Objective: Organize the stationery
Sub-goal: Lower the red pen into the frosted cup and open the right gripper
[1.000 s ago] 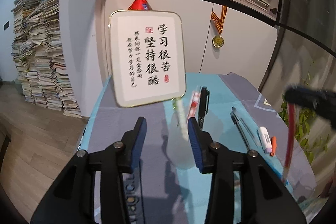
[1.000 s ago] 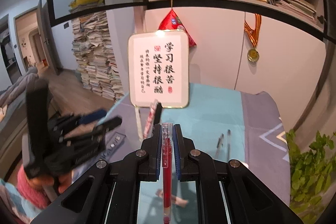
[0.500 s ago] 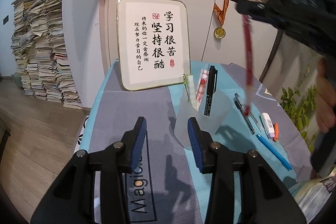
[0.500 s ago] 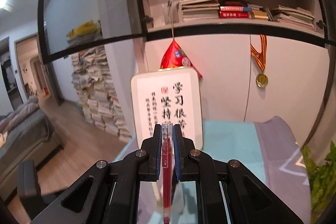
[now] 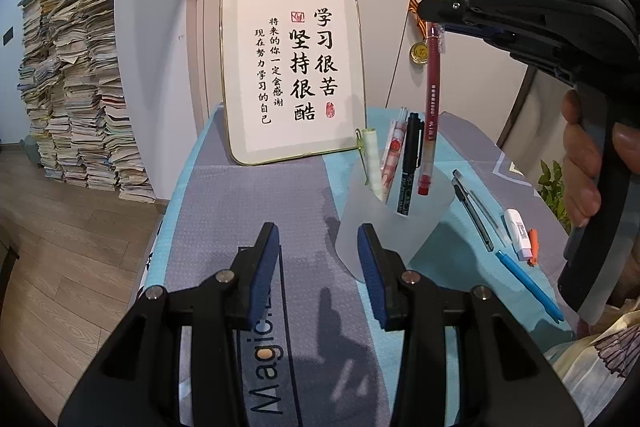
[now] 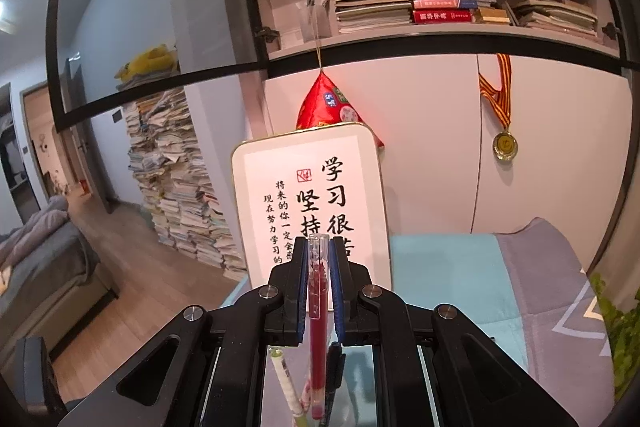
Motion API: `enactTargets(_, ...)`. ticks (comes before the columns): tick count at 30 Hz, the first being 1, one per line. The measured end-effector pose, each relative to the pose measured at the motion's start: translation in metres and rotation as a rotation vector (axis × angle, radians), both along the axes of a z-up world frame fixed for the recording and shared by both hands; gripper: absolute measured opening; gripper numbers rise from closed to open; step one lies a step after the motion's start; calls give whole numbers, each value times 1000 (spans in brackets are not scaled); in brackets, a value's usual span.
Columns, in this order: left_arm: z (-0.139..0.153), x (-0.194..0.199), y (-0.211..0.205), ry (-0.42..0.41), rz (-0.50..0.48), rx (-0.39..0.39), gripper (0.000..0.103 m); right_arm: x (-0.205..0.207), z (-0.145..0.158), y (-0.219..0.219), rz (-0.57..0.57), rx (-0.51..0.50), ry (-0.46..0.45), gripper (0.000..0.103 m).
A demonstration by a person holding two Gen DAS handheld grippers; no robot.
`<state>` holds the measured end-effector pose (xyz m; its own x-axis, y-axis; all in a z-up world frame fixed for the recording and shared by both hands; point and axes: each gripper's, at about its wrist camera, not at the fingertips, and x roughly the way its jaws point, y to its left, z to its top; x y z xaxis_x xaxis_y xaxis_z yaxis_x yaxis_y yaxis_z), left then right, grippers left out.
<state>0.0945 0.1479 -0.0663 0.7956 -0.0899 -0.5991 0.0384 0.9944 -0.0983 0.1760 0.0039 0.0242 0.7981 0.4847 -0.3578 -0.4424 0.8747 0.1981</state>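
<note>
A frosted cup [image 5: 394, 223] stands on the table mat and holds a black marker [image 5: 410, 163], a pink pen [image 5: 394, 145] and a pale green pen [image 5: 370, 155]. My right gripper [image 5: 436, 25] hangs above it, shut on the top of a red pen [image 5: 431, 107]. The pen hangs upright with its lower end at the cup's mouth. In the right wrist view the red pen [image 6: 319, 307] is clamped between the jaws of the right gripper [image 6: 319, 255]. My left gripper [image 5: 319, 239] is open and empty, just left of the cup, its right finger in front of the cup's wall.
A framed calligraphy sign [image 5: 292, 75] leans at the back of the table. Right of the cup lie black pens [image 5: 474, 213], a white correction tape [image 5: 516, 229], an orange item [image 5: 533, 241] and a blue pen [image 5: 528, 283]. Book stacks [image 5: 80, 87] stand on the floor at left.
My right gripper has carried the red pen from the right side leftwards to above the cup, and the pen's lower end now meets the cup's mouth. The left gripper has stayed beside the cup.
</note>
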Motion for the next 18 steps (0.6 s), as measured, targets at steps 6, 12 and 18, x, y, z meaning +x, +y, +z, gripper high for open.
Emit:
enactTargets(6,-2,2,-1,10,-5,2,39,-3,-9,0,-1,-49,4,11)
enactTargets(12,-1,0,-3,13,-10,-2,39,-14,-21,0,22,-121,18,11)
enactTargets(18,1,-3,-7,18,-19,2,39,-16,-33,-1,47,-137,92,11)
